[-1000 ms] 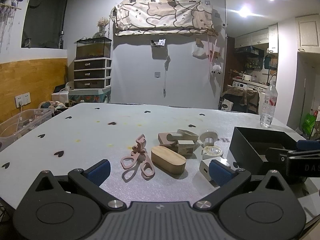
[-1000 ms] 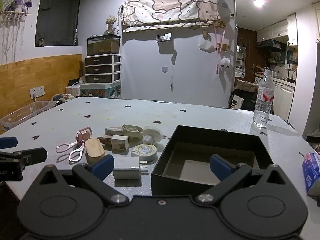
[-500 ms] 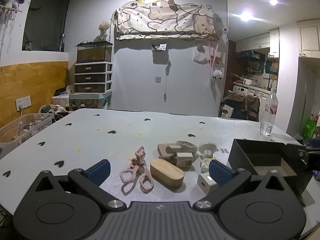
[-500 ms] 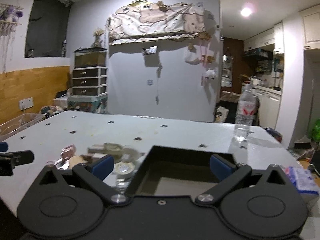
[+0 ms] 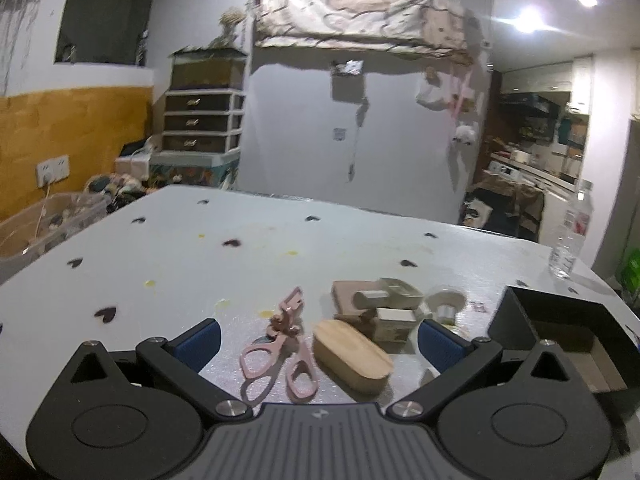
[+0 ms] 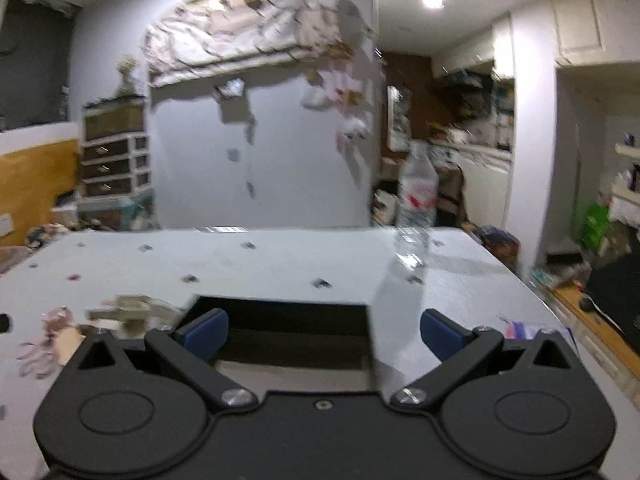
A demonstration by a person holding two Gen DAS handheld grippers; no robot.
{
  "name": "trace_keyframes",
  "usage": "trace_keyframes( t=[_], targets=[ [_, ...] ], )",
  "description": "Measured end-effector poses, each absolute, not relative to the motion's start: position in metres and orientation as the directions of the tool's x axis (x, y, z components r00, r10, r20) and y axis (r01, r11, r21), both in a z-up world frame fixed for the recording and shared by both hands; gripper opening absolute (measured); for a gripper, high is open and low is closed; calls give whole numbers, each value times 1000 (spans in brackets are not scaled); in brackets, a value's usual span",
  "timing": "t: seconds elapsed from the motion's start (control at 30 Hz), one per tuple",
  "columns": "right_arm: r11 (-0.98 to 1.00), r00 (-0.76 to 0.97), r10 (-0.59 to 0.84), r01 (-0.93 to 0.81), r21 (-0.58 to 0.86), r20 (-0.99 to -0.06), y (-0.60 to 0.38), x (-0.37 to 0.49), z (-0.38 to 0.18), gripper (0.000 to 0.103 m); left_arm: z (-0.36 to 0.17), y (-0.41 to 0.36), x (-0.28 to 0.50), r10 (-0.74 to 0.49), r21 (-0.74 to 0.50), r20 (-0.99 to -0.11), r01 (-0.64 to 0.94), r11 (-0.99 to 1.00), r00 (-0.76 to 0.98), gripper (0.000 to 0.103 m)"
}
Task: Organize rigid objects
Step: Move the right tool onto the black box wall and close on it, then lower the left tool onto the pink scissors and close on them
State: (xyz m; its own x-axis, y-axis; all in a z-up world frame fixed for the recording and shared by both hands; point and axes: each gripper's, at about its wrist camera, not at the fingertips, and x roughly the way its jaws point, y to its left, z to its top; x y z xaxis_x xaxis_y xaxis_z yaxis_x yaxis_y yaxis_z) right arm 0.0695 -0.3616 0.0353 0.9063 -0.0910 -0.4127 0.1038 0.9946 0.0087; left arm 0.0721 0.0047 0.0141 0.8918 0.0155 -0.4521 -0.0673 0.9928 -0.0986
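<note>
In the left wrist view, pink scissors [image 5: 280, 354] and an oval wooden box [image 5: 352, 356] lie on the table between my open left gripper's [image 5: 318, 342] fingers. Behind them sit wooden blocks [image 5: 376, 304] and a white spool [image 5: 446, 304]. An open black box [image 5: 560, 332] stands at the right. In the right wrist view, my right gripper [image 6: 324, 330] is open and empty, with the black box [image 6: 280, 320] just ahead between its fingers. The small objects [image 6: 120, 312] show blurred at the left.
A clear water bottle [image 6: 416, 208] stands at the table's far right, also in the left wrist view [image 5: 572, 236]. A tissue packet [image 6: 532, 330] lies near the right edge. A plastic bin [image 5: 44, 224] and drawers [image 5: 200, 120] stand off the table's left.
The right gripper has swung to the right and closer over the black box; its view is blurred. The left gripper has tilted and moved slightly closer to the scissors and wooden box.
</note>
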Motion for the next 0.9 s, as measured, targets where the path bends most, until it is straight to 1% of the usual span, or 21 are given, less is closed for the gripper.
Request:
trace_keyframes(
  t=[0.1,0.13,0.17,0.2,0.23,0.27,0.3,0.33,0.37,0.4,0.47,0.5,0.57,0.63,0.73,0.8,0.83,0.9],
  targets=[
    [988,864,-122,151,20,-488,-378,86,19,103,10,12,82,37,-117,-472,-105,988,881,103],
    [986,851,-128,163,23,-510,-383,92,14,101,9,15,86,39,-121,-483,-111,986,875,103],
    [986,842,-127,164,23,-524,-386,95,9,93,8,16,90,38,-121,-492,-112,986,870,103],
    [986,834,-123,164,28,-537,-388,99,6,87,7,17,93,38,-118,-501,-111,987,865,103],
    [985,826,-121,168,36,-551,-392,104,2,78,6,17,96,40,-113,-505,-111,987,862,103],
    [983,817,-126,179,39,-563,-395,108,-2,72,4,17,100,41,-108,-508,-112,988,860,103],
    [981,808,-135,191,38,-573,-397,111,-4,70,2,18,104,43,-106,-515,-113,988,856,103],
    [980,803,-139,195,36,-580,-398,113,-6,65,0,19,108,40,-111,-521,-114,987,853,102],
    [981,798,-135,192,36,-588,-399,116,-8,56,-2,20,111,36,-117,-528,-114,986,849,102],
    [981,792,-127,189,42,-598,-400,119,-9,51,-3,21,114,32,-123,-533,-115,986,845,100],
    [981,784,-116,188,55,-610,-402,123,-12,36,-6,24,121,28,-135,-545,-121,984,838,95],
    [981,781,-109,183,58,-616,-404,126,-14,33,-7,26,126,27,-143,-550,-126,982,835,94],
    [984,775,-92,165,60,-625,-403,130,-17,22,-9,29,133,30,-156,-557,-140,978,830,92],
    [987,773,-77,148,60,-629,-401,132,-19,16,-11,30,140,31,-161,-564,-147,976,825,89],
    [989,772,-92,142,30,-629,-396,136,-20,11,-15,31,149,31,-154,-576,-145,977,817,83],
    [991,779,-97,133,13,-620,-391,137,-19,8,-18,31,156,34,-144,-585,-145,979,810,75],
    [992,782,-93,128,12,-616,-389,138,-18,7,-19,31,160,35,-141,-592,-146,979,805,73],
    [991,780,-99,131,7,-618,-388,141,-17,8,-22,33,168,31,-139,-604,-144,980,796,66]
  ],
)
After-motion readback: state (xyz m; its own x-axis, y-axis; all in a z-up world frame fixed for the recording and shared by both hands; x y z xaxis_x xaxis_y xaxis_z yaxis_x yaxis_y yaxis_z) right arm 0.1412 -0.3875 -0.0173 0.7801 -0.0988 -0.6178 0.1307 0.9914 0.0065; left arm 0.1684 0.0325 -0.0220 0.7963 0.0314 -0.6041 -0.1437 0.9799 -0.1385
